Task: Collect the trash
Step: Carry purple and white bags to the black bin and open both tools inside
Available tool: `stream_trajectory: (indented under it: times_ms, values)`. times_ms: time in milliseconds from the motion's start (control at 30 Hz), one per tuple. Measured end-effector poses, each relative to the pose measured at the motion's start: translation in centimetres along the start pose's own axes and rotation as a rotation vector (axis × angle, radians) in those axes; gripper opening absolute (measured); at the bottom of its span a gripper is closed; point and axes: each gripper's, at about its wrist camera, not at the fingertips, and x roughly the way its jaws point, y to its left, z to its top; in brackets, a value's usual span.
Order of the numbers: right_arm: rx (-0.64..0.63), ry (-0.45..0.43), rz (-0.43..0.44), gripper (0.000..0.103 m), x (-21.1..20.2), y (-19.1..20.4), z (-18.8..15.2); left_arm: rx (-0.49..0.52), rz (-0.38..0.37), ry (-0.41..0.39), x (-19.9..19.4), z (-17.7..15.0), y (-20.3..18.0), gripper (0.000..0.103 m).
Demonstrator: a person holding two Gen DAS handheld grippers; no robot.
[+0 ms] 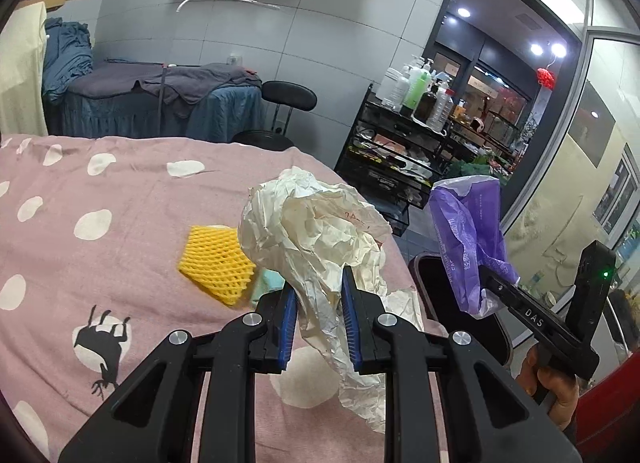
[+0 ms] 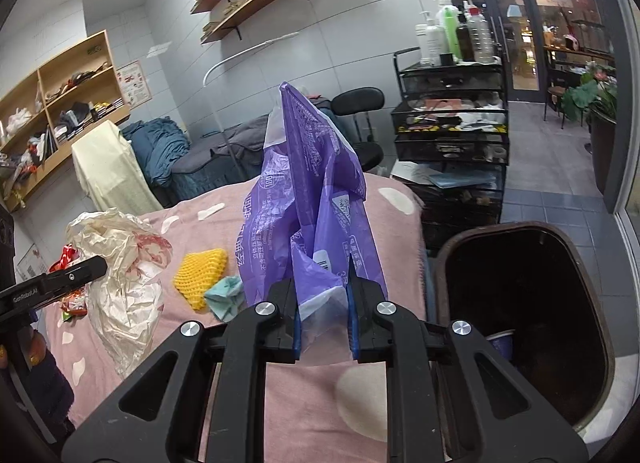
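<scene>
My left gripper is shut on a crumpled white paper wrapper and holds it above the pink bed cover; the wrapper also shows in the right wrist view. My right gripper is shut on a purple plastic bag, held up over the bed's edge; the bag shows in the left wrist view. A yellow foam net and a small teal scrap lie on the cover. A dark trash bin stands open to the right of the bed.
A black wire cart with bottles stands beyond the bin. A black stool and a blue-covered bed are behind. Colourful wrappers lie at the bed's left. A purple cup sits inside the bin.
</scene>
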Motion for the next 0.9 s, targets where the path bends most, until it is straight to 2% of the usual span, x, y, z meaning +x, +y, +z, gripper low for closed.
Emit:
stream_trajectory:
  times_ms: [267,400,567,733,900]
  values:
    - [0.075,0.003,-0.096,0.018,-1.8,-4.1,-1.4,0.035,-0.059,0.039,1.5,-1.1,-3.1,0.021]
    - [0.133,0.033,-0.198,0.018,-2.0,-7.3,-2.4,0.056,-0.080,0.057,2.3,-1.5,-4.5,0.021]
    - [0.190,0.082,-0.285,0.018,-1.5,-10.6,-3.8,0.076,-0.100,0.071,3.0,-1.7,-5.9,0.021]
    - [0.255,0.151,-0.334,0.018,-0.5,-13.7,-5.6,0.101,-0.115,0.084,3.4,-2.1,-7.2,0.021]
    - [0.275,0.198,-0.355,0.018,0.5,-15.1,-6.8,0.120,-0.124,0.100,3.9,-2.5,-8.2,0.021]
